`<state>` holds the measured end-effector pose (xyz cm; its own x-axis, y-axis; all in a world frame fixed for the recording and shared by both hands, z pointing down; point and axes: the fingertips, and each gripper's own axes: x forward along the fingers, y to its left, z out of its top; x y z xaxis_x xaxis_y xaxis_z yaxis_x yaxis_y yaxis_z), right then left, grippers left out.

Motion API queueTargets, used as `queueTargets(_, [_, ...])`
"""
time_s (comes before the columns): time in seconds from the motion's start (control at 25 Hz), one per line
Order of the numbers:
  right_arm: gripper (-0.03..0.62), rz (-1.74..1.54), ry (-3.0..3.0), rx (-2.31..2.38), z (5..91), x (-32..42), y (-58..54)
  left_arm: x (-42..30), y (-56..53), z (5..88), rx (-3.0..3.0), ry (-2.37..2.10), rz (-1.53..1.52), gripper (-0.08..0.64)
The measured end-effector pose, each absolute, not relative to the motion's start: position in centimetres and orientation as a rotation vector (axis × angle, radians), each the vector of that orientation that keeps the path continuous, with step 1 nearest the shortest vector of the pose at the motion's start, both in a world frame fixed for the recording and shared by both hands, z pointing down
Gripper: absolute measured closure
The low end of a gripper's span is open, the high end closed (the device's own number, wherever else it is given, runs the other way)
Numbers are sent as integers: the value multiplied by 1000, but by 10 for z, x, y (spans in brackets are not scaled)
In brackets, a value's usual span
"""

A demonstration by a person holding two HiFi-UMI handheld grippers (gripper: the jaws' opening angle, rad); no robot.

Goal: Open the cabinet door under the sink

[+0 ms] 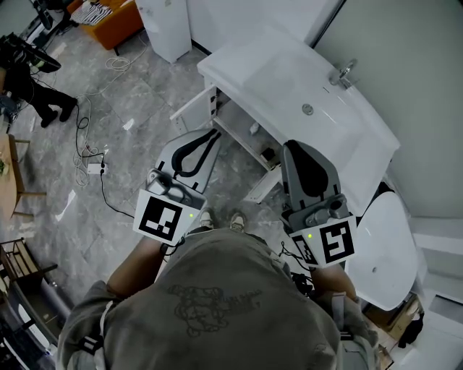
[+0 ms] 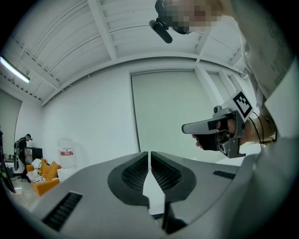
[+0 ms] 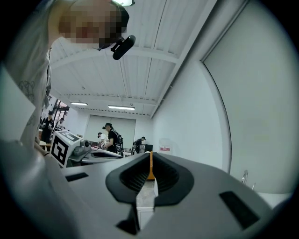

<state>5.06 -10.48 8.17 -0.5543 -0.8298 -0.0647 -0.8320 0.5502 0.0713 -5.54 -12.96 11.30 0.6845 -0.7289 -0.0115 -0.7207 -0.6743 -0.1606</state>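
The white sink (image 1: 289,94) with its faucet (image 1: 343,74) stands ahead of me against the wall. Both doors of the cabinet beneath it hang open: the left door (image 1: 191,108) swings out toward the floor space, and the right door (image 1: 262,189) juts out near my feet. Shelves and small items show inside the cabinet (image 1: 246,136). My left gripper (image 1: 214,133) is shut and empty, its tip in front of the open cabinet. My right gripper (image 1: 291,147) is also shut and empty, held just before the sink's front edge. Both gripper views look up at wall and ceiling, with the left gripper (image 2: 149,153) and right gripper (image 3: 150,153) each showing jaws together.
A white toilet (image 1: 387,246) sits to the right of the sink. Cables (image 1: 90,152) trail over the grey tiled floor at the left. A tall white unit (image 1: 166,25) and an orange sofa (image 1: 108,18) stand at the back. A person (image 1: 29,87) stands at far left.
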Motion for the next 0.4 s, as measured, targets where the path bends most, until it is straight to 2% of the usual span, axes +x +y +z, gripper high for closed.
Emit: queueTargets(0.4, [555, 152, 2761, -1456, 81, 43, -102, -62, -127, 109, -2728, 1208, -72, 529])
